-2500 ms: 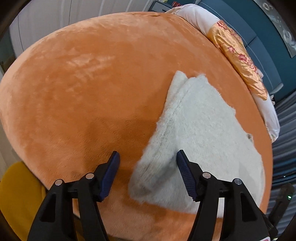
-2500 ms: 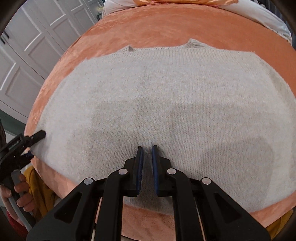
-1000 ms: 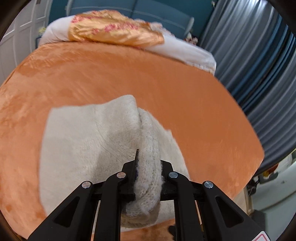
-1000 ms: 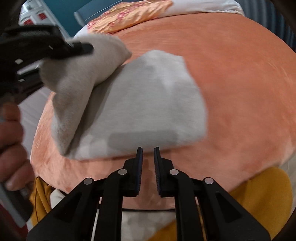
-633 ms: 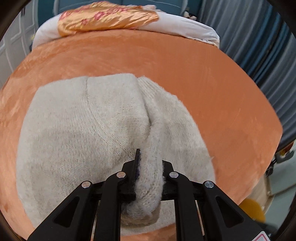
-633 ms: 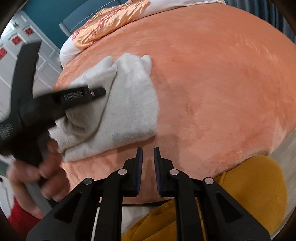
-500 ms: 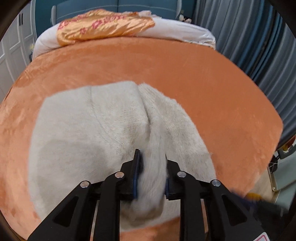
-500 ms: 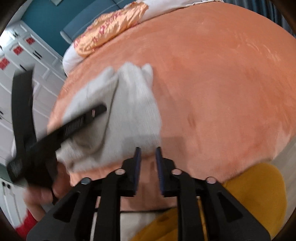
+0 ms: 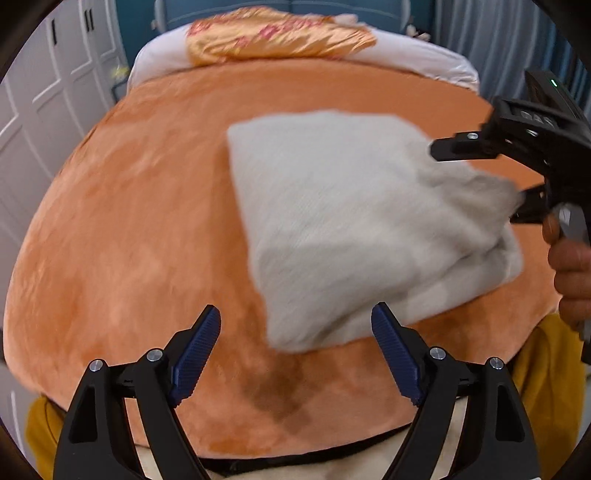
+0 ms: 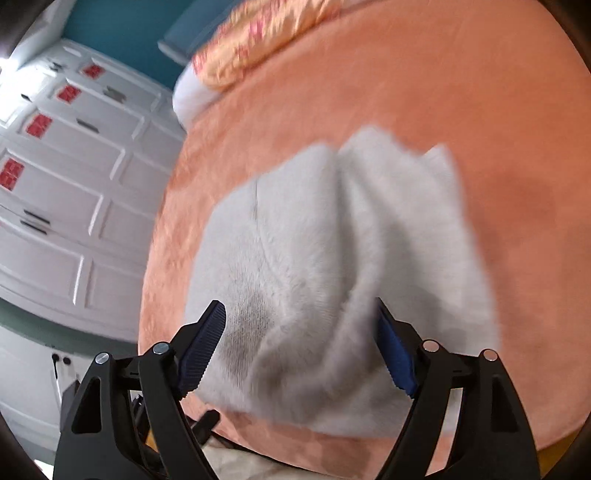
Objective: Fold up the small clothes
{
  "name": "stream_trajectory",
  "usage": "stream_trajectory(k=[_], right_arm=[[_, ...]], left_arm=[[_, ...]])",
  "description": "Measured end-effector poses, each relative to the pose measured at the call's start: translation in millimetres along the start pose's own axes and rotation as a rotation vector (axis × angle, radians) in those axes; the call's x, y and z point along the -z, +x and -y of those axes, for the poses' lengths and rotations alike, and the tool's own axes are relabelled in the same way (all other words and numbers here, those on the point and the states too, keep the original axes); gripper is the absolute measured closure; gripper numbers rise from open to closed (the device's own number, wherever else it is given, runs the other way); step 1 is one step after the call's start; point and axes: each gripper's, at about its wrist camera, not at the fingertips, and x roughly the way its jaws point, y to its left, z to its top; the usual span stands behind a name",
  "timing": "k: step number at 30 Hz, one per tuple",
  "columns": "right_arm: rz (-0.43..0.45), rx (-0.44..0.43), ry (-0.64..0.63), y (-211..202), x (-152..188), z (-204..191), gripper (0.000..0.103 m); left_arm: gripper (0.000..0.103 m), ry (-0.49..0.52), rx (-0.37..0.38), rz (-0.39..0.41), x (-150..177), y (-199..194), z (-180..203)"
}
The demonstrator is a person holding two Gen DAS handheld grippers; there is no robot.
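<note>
A cream knit sweater [image 9: 354, 221] lies folded in a thick bundle on the orange plush bed cover [image 9: 129, 229]. It also shows in the right wrist view [image 10: 332, 266]. My left gripper [image 9: 295, 350] is open and empty, just short of the bundle's near corner. My right gripper [image 10: 299, 347] is open with its jaws spread over the raised folded edge of the sweater. In the left wrist view the right gripper [image 9: 491, 177] sits at the bundle's right edge.
A white pillow with a gold flowered cover [image 9: 277, 35] lies at the far end of the bed. White panelled wardrobe doors [image 10: 55, 184] stand on the left. A yellow cushion [image 9: 546, 387] shows below the bed's near edge.
My left gripper let go of the folded sweater edge, opened wide and drew back. My right gripper opened and moved in over the sweater's edge.
</note>
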Motion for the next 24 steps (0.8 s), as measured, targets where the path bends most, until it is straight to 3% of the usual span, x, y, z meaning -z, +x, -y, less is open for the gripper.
stream_trajectory(k=[2,4,5,6,7,9,12,14,19,22,24], right_arm=[[0.000,0.053,-0.048,5,-1,-5,0.085],[0.093,-0.018,-0.068,-21,-4,-14,0.086],[0.142,-0.047,-0.081,-37,-3,-16,0.087],[0.196,-0.088,-0.086,-57,-2,-17,0.087],[0.247,-0.103,-0.089,-76,2,-16,0.087],[0.316,-0.059,-0.094,-100,13,-1,0.087],[0.240,0.029,-0.020,-80,20,44,0.087],[0.111,0.100,0.038,-37,29,82,0.085],[0.153,0.074,0.038,-41,32,83,0.081],[0.165,0.109,0.000,-57,33,75,0.068],[0.223,0.120,-0.003,-78,33,71,0.060]], left_arm=[[0.022,-0.003,-0.006,-0.016,2,8,-2],[0.027,-0.006,-0.014,-0.022,-1,14,-4],[0.039,-0.008,-0.013,-0.026,-2,16,-6],[0.044,-0.010,-0.007,-0.037,-1,18,-7],[0.053,-0.018,0.016,-0.052,-2,20,-9],[0.057,-0.035,0.036,-0.066,-4,23,-9],[0.064,-0.011,0.011,-0.084,-6,32,0],[0.065,-0.008,-0.015,-0.113,-5,44,6],[0.066,0.019,-0.037,-0.076,-5,27,11],[0.065,0.020,-0.013,-0.048,-7,1,11],[0.066,0.003,0.020,-0.020,-10,-17,9]])
